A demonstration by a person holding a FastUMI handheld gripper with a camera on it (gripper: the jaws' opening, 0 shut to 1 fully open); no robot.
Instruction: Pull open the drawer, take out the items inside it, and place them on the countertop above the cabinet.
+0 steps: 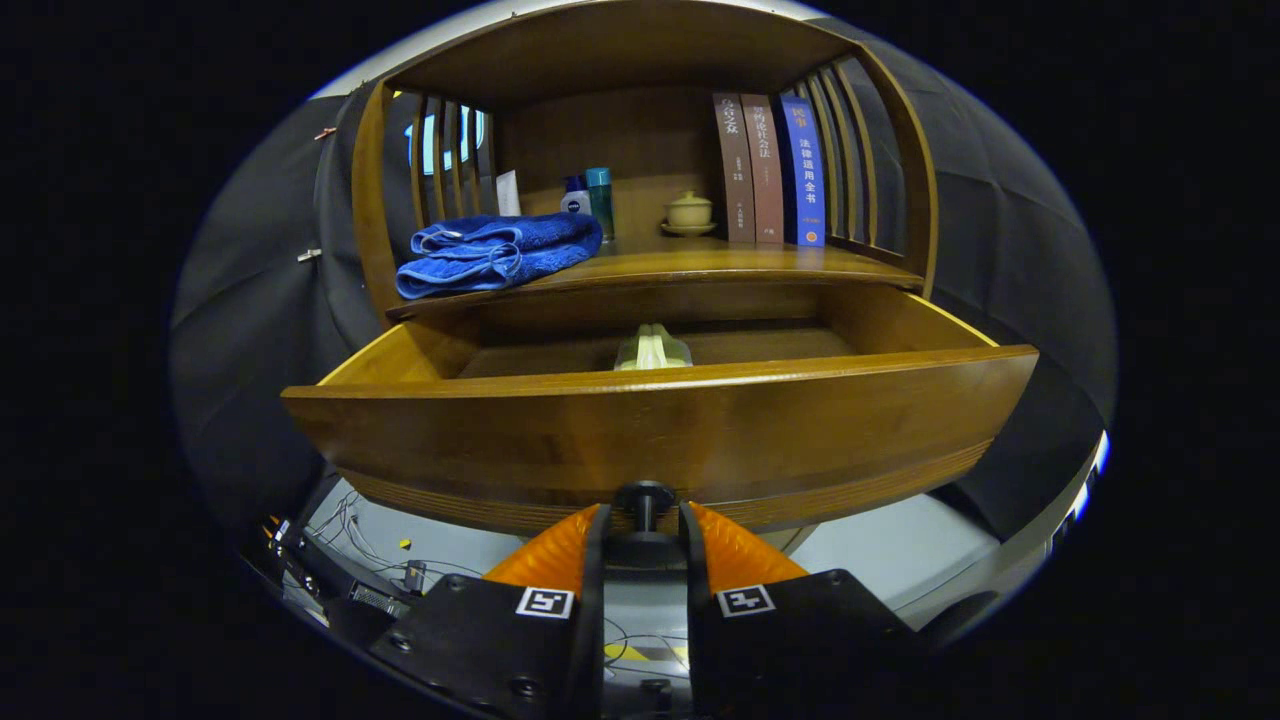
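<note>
Drawer is standing well open with the claw clenched on its knob; releasing squarely is advisable before reaching for the pale item inside.

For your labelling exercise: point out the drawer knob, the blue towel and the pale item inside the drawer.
drawer knob [643, 497], gripper view, its round head between the fingers
blue towel [497, 253], gripper view, folded top
pale item [652, 349], gripper view, its upper ridge
</note>
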